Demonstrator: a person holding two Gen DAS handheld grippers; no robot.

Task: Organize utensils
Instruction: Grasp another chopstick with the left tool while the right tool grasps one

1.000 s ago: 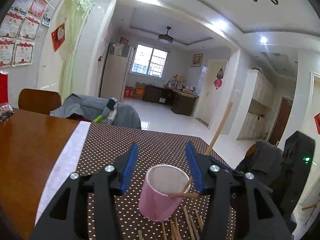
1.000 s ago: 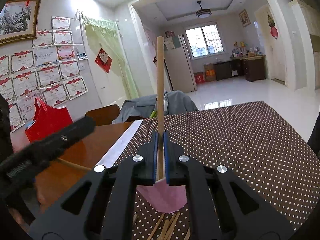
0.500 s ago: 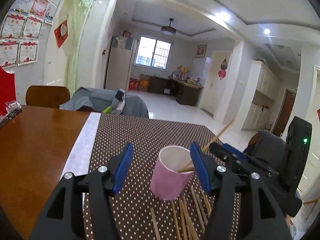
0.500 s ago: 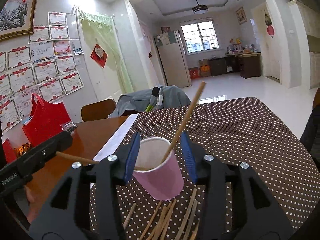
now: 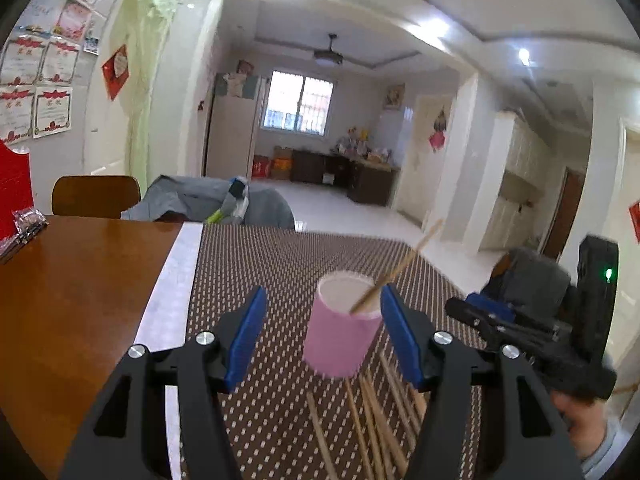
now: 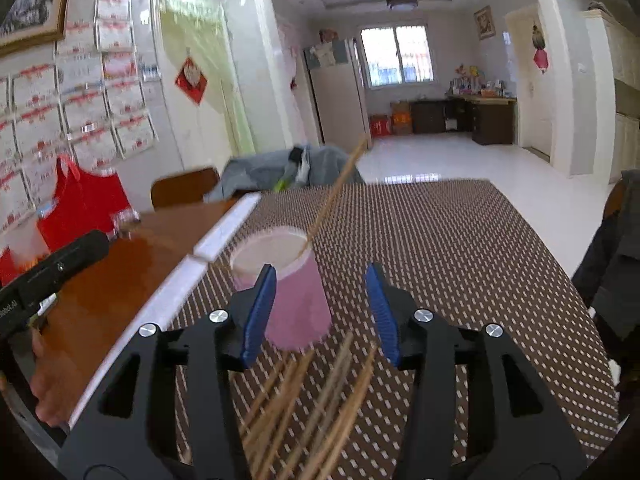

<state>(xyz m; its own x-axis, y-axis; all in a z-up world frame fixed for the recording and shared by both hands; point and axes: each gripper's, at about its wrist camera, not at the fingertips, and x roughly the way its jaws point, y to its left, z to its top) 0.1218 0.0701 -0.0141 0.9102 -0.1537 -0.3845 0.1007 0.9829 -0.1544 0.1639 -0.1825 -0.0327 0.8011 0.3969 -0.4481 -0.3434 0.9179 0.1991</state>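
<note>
Pink cup [image 5: 340, 336] upright on dotted mat [image 5: 280, 264], centre of left view, one chopstick [image 5: 396, 268] leaning inside against rim. Loose chopsticks [image 6: 320, 396] lying on mat, lower centre of right view, just beside cup. Left gripper [image 5: 322, 336]: jaws wide open, straddling cup, holding nothing. Right gripper [image 6: 320, 312]: jaws wide open, empty, above loose chopsticks. Wooden desk [image 5: 68, 296] at left.
</note>
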